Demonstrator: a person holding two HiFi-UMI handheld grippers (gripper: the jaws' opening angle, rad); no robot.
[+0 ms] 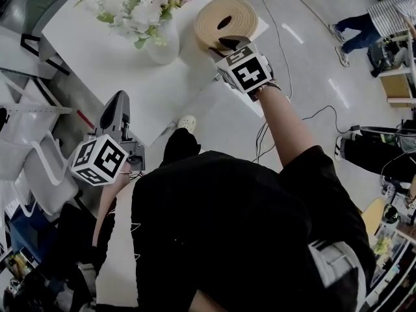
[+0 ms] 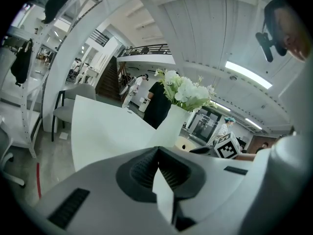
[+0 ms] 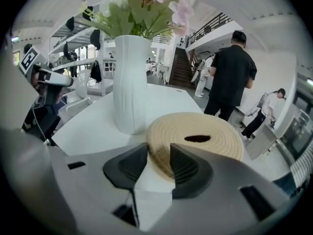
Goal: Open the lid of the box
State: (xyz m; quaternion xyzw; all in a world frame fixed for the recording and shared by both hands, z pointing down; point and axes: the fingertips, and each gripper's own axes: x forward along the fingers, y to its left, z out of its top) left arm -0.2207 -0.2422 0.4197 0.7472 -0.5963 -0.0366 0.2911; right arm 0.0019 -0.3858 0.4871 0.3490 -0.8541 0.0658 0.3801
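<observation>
On the white table (image 1: 97, 57), just right of the vase (image 1: 159, 44): one round woven box (image 1: 237, 8), lid on, dark oval slot in its top. Right gripper (image 1: 227, 42) sits at the box's near rim, jaws part-open with a narrow gap. From the right gripper view, the box (image 3: 215, 131) edge shows in that gap beyond the right gripper (image 3: 159, 153) pads; can't tell if the pads touch the weave. Left gripper (image 1: 117, 106) hangs off the table's near edge, well apart from the box. Its own view shows the left gripper (image 2: 159, 153) jaws closed together, nothing between them. Count: 1 box, 1 vase (image 3: 131, 82) with one bunch of white and pink flowers (image 1: 140, 2), 1 table, 2 grippers.
</observation>
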